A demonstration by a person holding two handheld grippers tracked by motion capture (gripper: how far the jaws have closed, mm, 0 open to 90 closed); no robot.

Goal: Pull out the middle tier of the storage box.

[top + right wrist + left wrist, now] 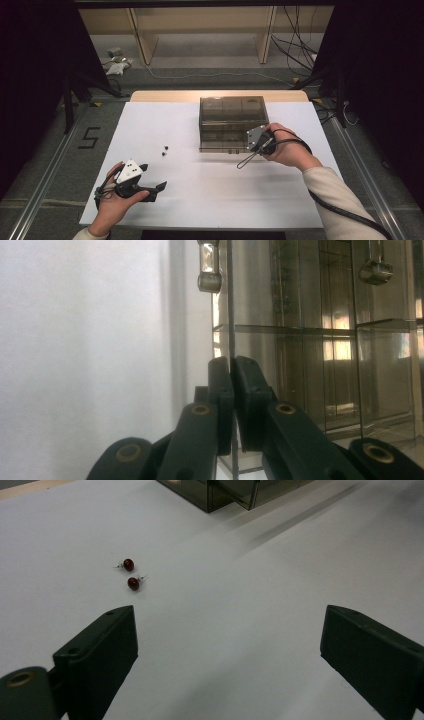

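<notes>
Smoky glossy plastic box; matt white tabletop.

The right gripper has its two black jaws pressed together on a thin clear panel edge of the smoked box. Dividers and compartments lie beyond and to its right. A metal knob sits just ahead; white tabletop spreads left.

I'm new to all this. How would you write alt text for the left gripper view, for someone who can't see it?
Two small dark red earrings lie close together on a white table, ahead of the wide-open left claw. The corner of a smoky see-through box shows at the top edge.
</notes>
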